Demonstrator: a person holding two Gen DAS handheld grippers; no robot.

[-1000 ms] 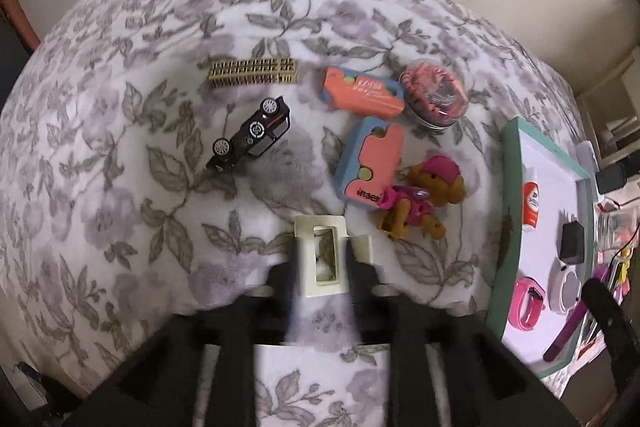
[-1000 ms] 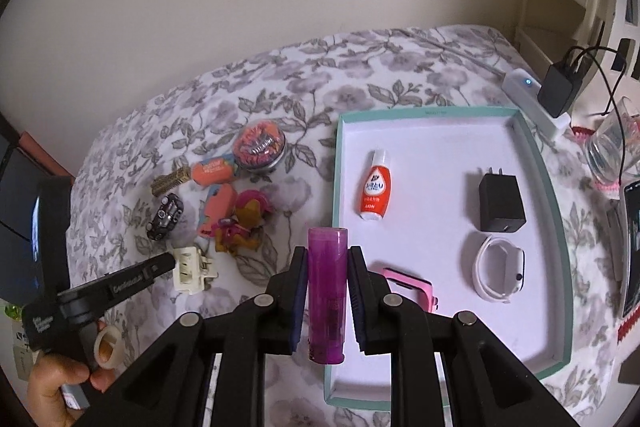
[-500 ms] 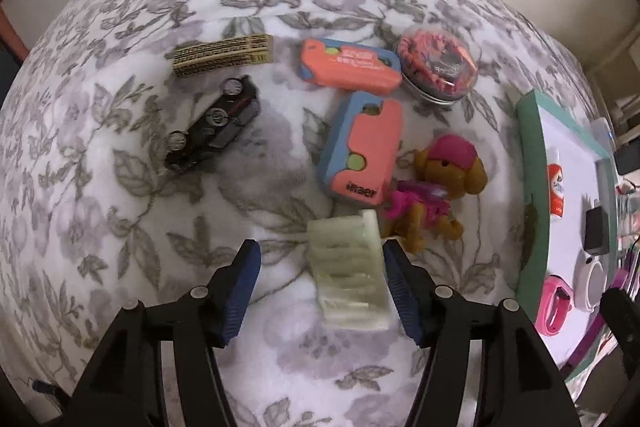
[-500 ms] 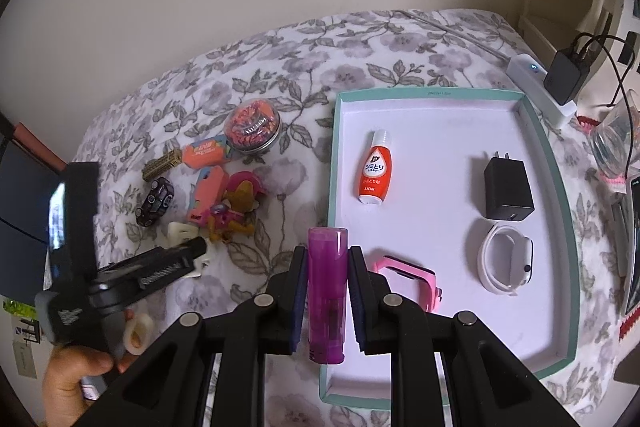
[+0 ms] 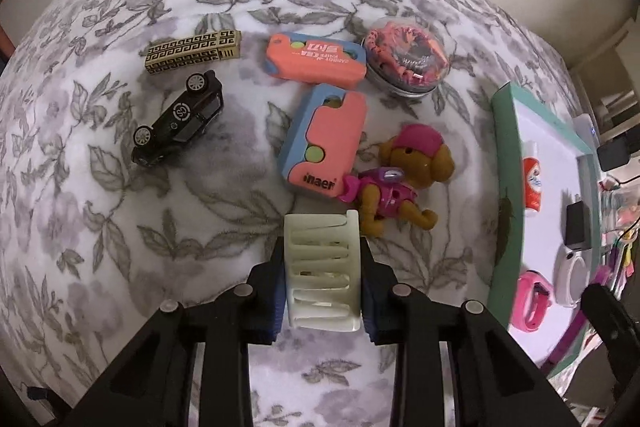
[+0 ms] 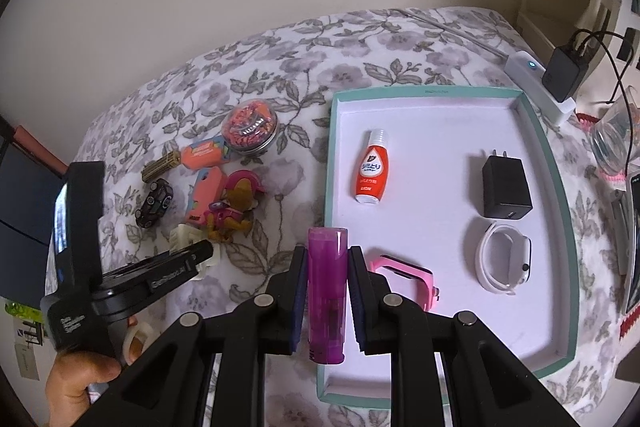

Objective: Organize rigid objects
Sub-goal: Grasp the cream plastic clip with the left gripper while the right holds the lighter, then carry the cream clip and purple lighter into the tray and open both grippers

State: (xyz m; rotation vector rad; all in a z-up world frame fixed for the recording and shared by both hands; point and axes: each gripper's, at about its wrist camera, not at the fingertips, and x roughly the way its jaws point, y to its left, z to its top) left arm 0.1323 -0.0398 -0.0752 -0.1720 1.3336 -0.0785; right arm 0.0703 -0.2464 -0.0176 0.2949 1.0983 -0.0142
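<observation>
Nearest in the left wrist view, your left gripper (image 5: 322, 281) is closing its two fingers against the sides of the cream plastic claw hair clip (image 5: 322, 273), which is lying on the grey-and-white floral cloth (image 5: 100, 187). Whether the clip is lifted off the cloth cannot be told. In the right wrist view, your right gripper (image 6: 327, 293) is clamping the translucent purple plastic lighter (image 6: 326, 291) upright between its fingers, hovering over the near-left edge of the teal-rimmed white tray (image 6: 570, 235).

Just beyond the clip, the brown toy puppy in pink clothes (image 5: 400, 183) is lying touching or nearly touching the clip's far right corner. Left of it is lying the pink-and-blue plastic knife toy (image 5: 324, 143), and further left the black toy car (image 5: 178, 119). Farthest are the gold patterned bar (image 5: 194, 53), a second pink-and-blue case (image 5: 318, 57) and the round clear tin of orange bands (image 5: 406, 61).

Inside the tray are lying a pink watch band (image 6: 404, 277), a white watch band (image 6: 504, 259), a black plug adapter (image 6: 506, 193) and an orange bottle (image 6: 372, 169).

Risks, as judged: the clip's ribbed, springy teeth may be flexing under the grip, so it could twist out; lifting may drag the puppy along; releasing the lighter here could drop it on the pink band or the tray rim.
</observation>
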